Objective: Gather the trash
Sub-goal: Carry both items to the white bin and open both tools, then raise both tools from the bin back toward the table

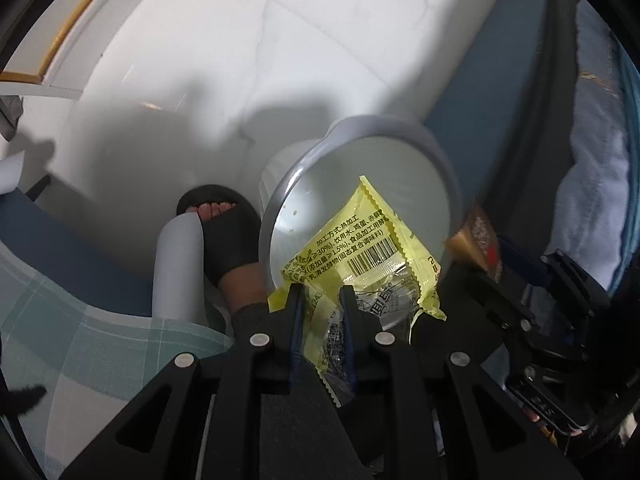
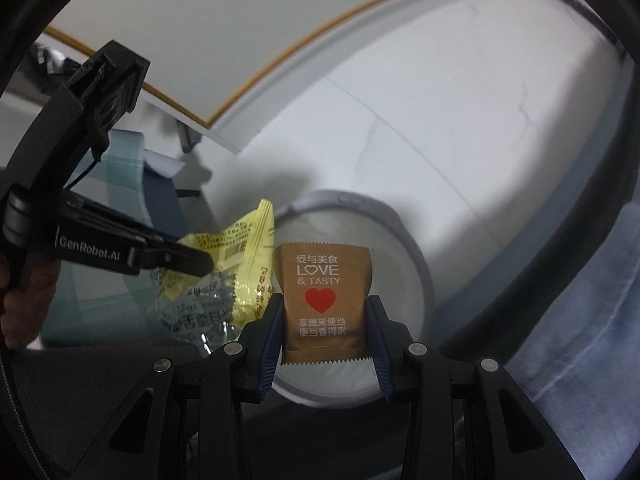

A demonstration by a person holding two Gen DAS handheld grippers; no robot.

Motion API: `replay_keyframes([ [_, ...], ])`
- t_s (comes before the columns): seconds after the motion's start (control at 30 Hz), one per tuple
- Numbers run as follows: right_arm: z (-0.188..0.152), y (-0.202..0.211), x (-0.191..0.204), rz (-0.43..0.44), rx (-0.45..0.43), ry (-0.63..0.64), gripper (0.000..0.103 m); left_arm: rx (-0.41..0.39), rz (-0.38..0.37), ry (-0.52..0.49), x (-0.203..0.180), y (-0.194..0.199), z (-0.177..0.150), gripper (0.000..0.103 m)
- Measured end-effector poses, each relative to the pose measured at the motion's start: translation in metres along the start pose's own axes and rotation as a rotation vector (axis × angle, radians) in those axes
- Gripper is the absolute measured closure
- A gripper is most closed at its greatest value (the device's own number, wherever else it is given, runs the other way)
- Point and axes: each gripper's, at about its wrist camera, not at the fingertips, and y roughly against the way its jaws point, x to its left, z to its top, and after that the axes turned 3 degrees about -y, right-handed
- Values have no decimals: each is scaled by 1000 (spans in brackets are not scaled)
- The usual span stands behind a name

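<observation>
"Where was the trash?"
"The left gripper (image 1: 320, 300) had its jaws clamped on the yellow wrapper (image 1: 360, 240); the right gripper (image 2: 326, 320) pinched the brown packet (image 2: 326, 280), both over the bin (image 2: 416, 264)."
"Best way?"
"Let go only right above the hole."

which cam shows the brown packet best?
Right wrist view: the brown packet faces the camera, print readable, clamped in the right gripper above the white bin. Left wrist view catches only a blurred edge of it.
</observation>
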Motion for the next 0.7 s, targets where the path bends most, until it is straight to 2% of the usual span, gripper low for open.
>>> replay_keyframes([
  [0.07,2,-4,4,-7,8,3,61,23,19,-6,-2,-6,6,88],
  [0.13,4,-6,4,-15,18,3,56,20,-13,-4,-1,-7,8,82],
  [0.2,4,-10,5,-10,31,-3,51,19,-56,9,1,-8,12,64],
  [0.27,4,-11,3,8,44,-8,48,13,-75,14,1,-7,13,63],
  [0.33,3,-8,1,5,43,-21,46,18,-63,11,1,-6,14,58],
  [0.4,2,-1,1,10,24,-19,44,11,-73,25,-3,2,13,47],
  [0.47,0,8,4,35,-7,9,41,-9,-76,26,-4,12,11,45],
  [0.57,-1,17,7,17,-43,44,35,-60,-52,7,-5,27,7,40],
  [0.7,-2,18,8,11,-42,46,32,-112,-35,40,2,45,-1,39],
])
